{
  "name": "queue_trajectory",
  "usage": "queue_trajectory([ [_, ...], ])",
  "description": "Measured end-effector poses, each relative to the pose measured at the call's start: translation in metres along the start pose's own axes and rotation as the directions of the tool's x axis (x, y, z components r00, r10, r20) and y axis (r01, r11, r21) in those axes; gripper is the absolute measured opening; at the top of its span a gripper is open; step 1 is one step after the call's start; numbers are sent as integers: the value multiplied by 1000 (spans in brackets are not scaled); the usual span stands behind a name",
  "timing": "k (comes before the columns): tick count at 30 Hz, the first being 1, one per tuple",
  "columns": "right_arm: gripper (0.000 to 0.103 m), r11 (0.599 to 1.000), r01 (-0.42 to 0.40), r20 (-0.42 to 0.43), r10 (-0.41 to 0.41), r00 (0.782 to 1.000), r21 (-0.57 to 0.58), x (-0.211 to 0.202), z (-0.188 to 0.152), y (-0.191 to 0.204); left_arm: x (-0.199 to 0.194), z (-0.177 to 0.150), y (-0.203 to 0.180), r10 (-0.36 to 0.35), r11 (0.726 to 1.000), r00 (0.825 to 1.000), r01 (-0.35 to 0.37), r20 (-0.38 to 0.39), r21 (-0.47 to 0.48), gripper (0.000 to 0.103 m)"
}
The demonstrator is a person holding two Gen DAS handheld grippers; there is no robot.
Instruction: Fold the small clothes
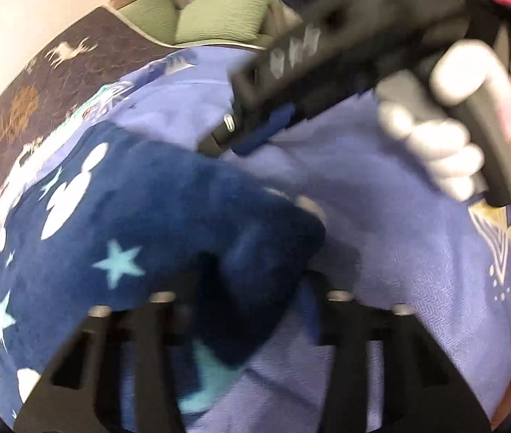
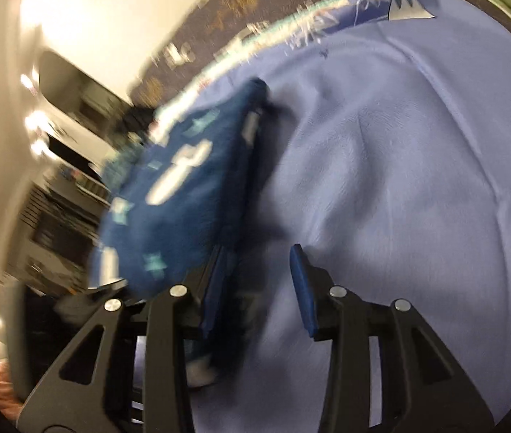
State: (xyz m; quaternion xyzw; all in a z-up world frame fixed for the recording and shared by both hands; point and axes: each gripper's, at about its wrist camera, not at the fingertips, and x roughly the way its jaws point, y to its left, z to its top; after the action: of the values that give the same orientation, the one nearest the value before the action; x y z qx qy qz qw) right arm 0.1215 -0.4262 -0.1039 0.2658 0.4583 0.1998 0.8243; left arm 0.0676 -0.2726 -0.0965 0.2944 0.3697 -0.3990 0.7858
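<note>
In the left wrist view, the left claw (image 1: 252, 310) sits at 6 o'clock, its two black fingers (image 1: 154, 342) drawn close with a fold of the navy fleece garment (image 1: 140, 223) bunched between them; the cloth hides the pads, so the grip looks closed on the fabric but blur leaves it short of certain. The garment, dark blue with pale stars and white blobs, spreads from the centre toward 8 o'clock over a lavender blanket (image 1: 381, 252) that covers the middle of the frame. At 1 o'clock the right claw (image 1: 219, 137) reaches in from the upper right, its tips down near the blanket just beyond the garment's far edge; a gloved hand (image 1: 436, 144) grips its handle at 3 o'clock. A brown quilt with deer figures (image 1: 57, 83) lies at 10 o'clock, and green cushions (image 1: 201, 14) at 12. No writing can be read. In the right wrist view, the right claw (image 2: 262, 288) at 6 o'clock stands partly open, its blue pads (image 2: 302, 288) apart with only the lavender blanket (image 2: 418, 180) seen between them. The garment (image 2: 172, 198) hangs blurred from the centre toward 8 o'clock, its lower edge beside the left finger; whether it touches that finger cannot be told. No label is legible here either.
</note>
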Motion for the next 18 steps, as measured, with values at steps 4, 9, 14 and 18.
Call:
queue_trajectory([
  [4,39,994,-13,-78,5,997,-105,18,3,8,-3,-4,23,-104,990,994,106,22,-97,16],
  [9,42,984,-45,-123,24,992,-175,32,15,15,-11,-11,19,-138,983,988,145,70,-109,15],
  [14,52,991,-80,-47,76,996,-103,46,53,11,-16,-14,19,-165,978,982,175,90,-114,15],
  [18,23,982,-188,-71,186,980,-20,64,67,11,-26,-17,22,-197,967,973,213,119,-140,14],
])
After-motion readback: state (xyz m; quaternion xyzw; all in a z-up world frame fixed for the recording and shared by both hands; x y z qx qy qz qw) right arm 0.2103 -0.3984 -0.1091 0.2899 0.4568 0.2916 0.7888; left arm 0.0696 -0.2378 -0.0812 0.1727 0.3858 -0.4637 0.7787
